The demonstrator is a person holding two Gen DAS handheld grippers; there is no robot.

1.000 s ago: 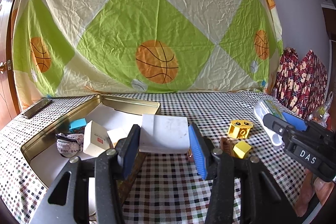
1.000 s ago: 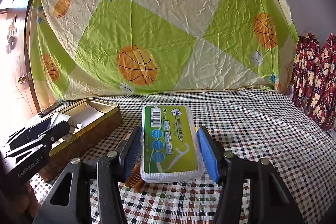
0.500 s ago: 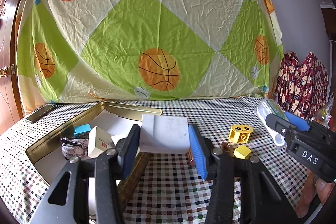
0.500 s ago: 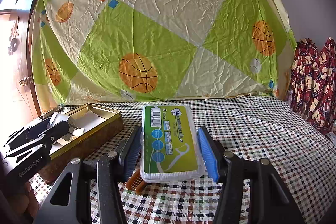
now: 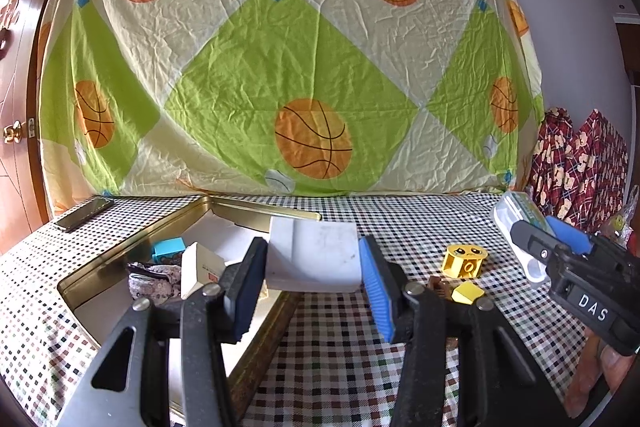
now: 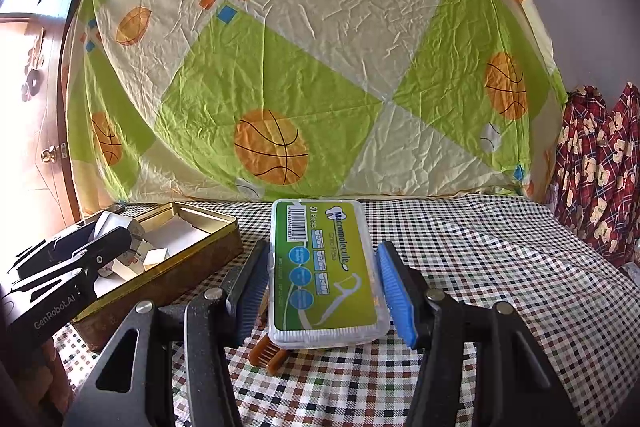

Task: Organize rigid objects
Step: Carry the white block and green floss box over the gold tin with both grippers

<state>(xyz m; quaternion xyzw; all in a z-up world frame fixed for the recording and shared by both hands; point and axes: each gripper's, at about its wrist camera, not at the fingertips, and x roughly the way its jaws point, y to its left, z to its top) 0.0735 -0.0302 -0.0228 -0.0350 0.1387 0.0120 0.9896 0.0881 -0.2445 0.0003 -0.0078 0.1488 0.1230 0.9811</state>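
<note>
Boxes and small hard things are what we are sorting here, and the gold tin [image 5: 256, 210] at the near left of the checked tablecloth [image 5: 420, 223] is where we are gathering them. It is already holding a blue block [image 5: 168, 250], a small white carton [image 5: 202, 269] and a patterned pouch [image 5: 150, 281], so we judge the sorting partly done.

Our left gripper [image 5: 314, 281] is pinching a white box [image 5: 314, 255] by its two sides, both pads pressing flat on it. We are holding it level and clear of the cloth, over the tin's near right edge, most likely so it can go straight down among the other things.

Our right gripper [image 6: 322, 287] is clamping a floss pick case [image 6: 324, 267] along its long sides, green label up. We are carrying it over the cloth to the right of the tin, probably waiting for its turn so the two tools do not crowd each other at the rim.

Still lying out on the cloth to the right are a yellow toy with a face [image 5: 464, 259], a small yellow block [image 5: 467, 291] and a brown comb [image 6: 267, 353] beneath the case; these look like the next things to collect. A dark phone [image 5: 82, 215] is lying at the far left corner, well apart from the tin.
</note>
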